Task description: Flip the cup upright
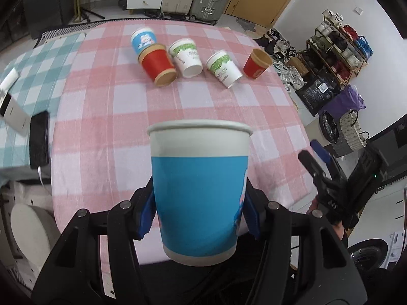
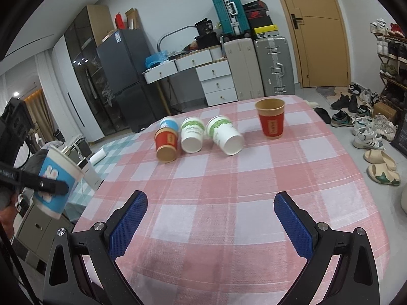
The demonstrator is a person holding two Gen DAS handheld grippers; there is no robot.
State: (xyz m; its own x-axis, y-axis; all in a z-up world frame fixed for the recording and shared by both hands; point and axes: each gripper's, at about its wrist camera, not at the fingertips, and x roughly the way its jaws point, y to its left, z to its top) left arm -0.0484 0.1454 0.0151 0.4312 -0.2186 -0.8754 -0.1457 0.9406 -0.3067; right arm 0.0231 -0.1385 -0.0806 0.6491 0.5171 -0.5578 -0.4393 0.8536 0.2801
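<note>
My left gripper [image 1: 199,218] is shut on a blue and white paper cup [image 1: 199,190] and holds it mouth up above the near edge of the pink checked table [image 1: 178,101]. The held cup also shows at the far left of the right wrist view [image 2: 57,183]. My right gripper [image 2: 211,218] is open and empty over the table's near side; it also shows in the left wrist view [image 1: 318,157]. On the table lie a blue cup [image 2: 169,123], a red cup [image 2: 166,143] and two green and white cups [image 2: 192,137] [image 2: 225,136], all on their sides. Another red cup [image 2: 271,122] stands upright.
A black phone [image 1: 39,139] and a white box [image 1: 11,111] lie on a teal checked cloth [image 1: 33,76] to the left. Suitcases [image 2: 273,68] and white drawers [image 2: 218,81] stand behind the table. Shoes [image 2: 366,132] and a shoe rack [image 1: 335,50] are to the right.
</note>
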